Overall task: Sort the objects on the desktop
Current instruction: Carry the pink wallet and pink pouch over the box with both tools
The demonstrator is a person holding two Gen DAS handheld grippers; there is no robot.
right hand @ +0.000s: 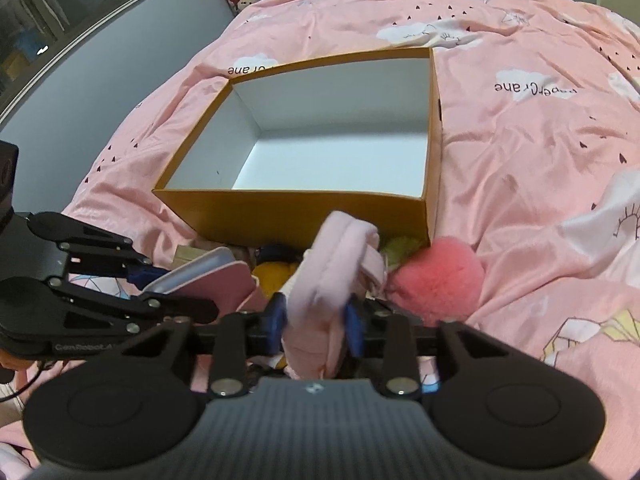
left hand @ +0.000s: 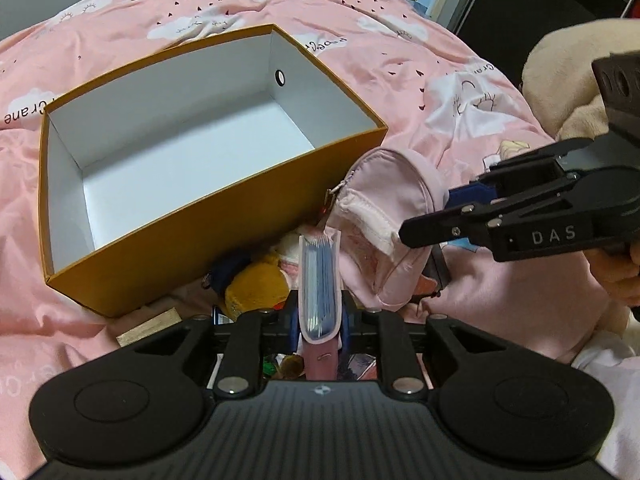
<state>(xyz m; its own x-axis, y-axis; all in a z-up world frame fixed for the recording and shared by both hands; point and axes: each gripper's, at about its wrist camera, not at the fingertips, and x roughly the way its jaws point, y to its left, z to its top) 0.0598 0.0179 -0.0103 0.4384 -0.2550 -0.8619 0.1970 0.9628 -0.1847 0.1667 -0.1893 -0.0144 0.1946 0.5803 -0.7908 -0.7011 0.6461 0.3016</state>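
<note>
Pink card wallet (left hand: 320,280) upright between left gripper (left hand: 320,332) fingers, tilted downward.

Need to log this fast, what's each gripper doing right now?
Left gripper: closed on the pink card holder.
Right gripper: closed on the pale pink pouch.
</note>
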